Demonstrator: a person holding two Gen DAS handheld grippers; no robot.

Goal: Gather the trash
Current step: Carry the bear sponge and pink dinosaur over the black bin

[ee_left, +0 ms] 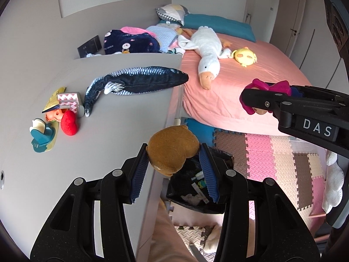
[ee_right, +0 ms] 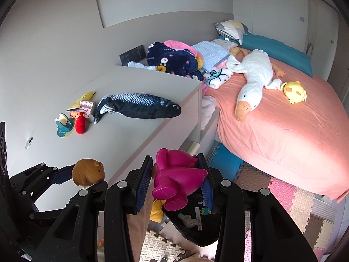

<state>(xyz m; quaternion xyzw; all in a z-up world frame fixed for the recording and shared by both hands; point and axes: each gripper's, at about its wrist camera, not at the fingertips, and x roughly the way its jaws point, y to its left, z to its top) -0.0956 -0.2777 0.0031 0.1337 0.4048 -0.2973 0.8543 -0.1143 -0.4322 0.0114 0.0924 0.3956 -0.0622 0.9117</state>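
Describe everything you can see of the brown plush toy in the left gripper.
The brown plush toy is a small, rounded, fuzzy bear-like head with two small ears and a paler patch underneath. The left gripper is shut on it, blue ribbed pads pressing both sides. It hangs in the air past the edge of the grey cabinet top, above the black trash bag on the floor, touching nothing else.

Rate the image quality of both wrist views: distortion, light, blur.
Left wrist view: strong fisheye bowing of the dresser top, dark vignetted corners, even daylight, brown plush sharp. Right wrist view: same curvature, bed brightly lit, magenta toy glossy with soft highlights, no motion blur.
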